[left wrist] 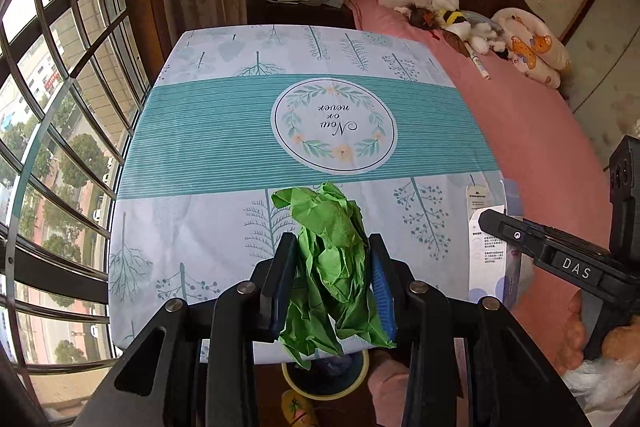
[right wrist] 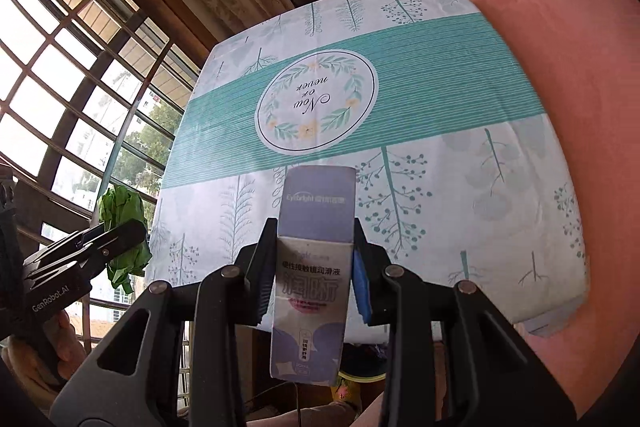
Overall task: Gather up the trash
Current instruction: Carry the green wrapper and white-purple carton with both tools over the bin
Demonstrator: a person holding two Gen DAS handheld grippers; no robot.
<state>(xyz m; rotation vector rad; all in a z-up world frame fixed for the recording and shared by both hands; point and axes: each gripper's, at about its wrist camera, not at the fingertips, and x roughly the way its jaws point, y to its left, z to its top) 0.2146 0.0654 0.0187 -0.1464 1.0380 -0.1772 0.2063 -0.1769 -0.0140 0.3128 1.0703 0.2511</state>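
Left wrist view: left gripper (left wrist: pixel 331 279) is clamping a crumpled green paper (left wrist: pixel 328 267) between its fingers, holding it in the air above the near edge of the table (left wrist: pixel 192 131), which is wearing a teal patterned cloth. Below the table edge, a round yellow-rimmed bin (left wrist: pixel 324 381) is showing, partly hidden by the paper; contents too dim to tell. At the right edge, the right gripper (left wrist: pixel 496 223) is coming into frame with a white box (left wrist: pixel 488 247) in it. A pink bed (left wrist: pixel 540 131) is lying beyond the table. Right wrist view: right gripper (right wrist: pixel 314 279) is pinching the box (right wrist: pixel 312 267), a tall purple-and-white carton, upright between narrow-set fingers, also off the table near its front edge. Left gripper (right wrist: pixel 120 231) is appearing at left with the green paper (right wrist: pixel 122 231). Tabletop in both views is showing no other loose trash. Judgement: pick-up looks done for both items; what is left is carrying them down and releasing them into the bin.
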